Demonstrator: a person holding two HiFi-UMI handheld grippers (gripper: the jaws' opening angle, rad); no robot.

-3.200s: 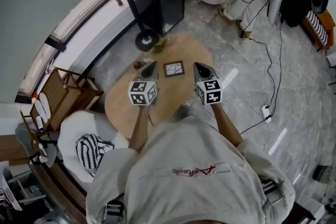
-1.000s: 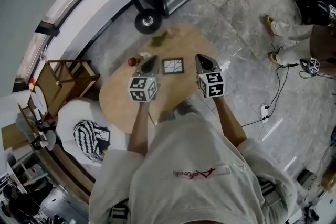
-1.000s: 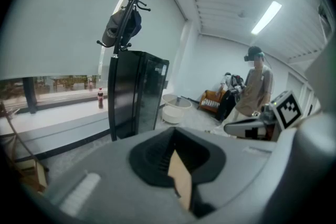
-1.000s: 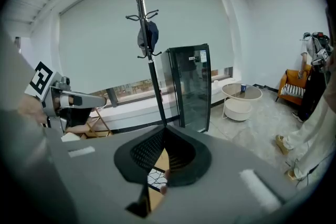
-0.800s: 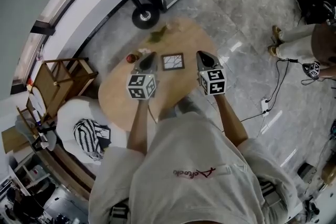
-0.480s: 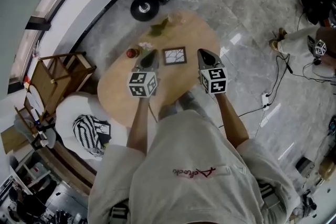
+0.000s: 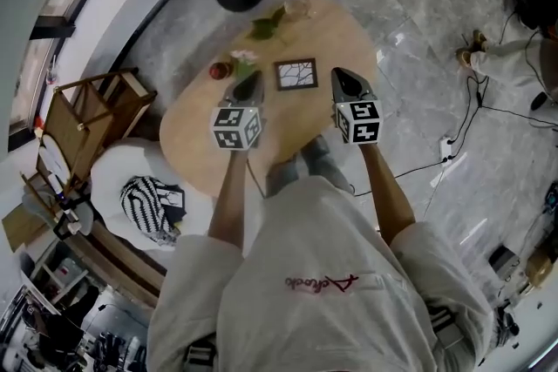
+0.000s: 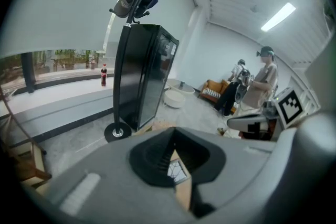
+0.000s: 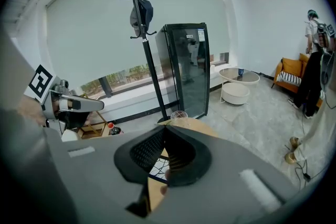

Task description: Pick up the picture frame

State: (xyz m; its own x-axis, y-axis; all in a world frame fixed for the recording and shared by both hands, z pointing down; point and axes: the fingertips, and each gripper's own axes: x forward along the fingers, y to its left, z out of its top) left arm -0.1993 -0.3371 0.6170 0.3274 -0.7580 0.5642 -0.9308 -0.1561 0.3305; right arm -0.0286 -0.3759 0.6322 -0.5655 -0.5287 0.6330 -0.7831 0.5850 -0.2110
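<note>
Left gripper (image 7: 249, 83): fingers pressed together, nothing between. Right gripper (image 7: 343, 78): fingers likewise closed, empty. Picture frame (image 7: 296, 73) flat on wooden table (image 7: 196, 144), between both sets of fingertips, near each, apart from both. Both grippers point toward table.

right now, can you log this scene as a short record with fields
surface: wooden table
target: picture frame, lying flat on the table, untouched
left tool: shut, empty, left of the frame
right tool: shut, empty, right of the frame
other items: red thing, glass
task state: frame not yet picked up
</note>
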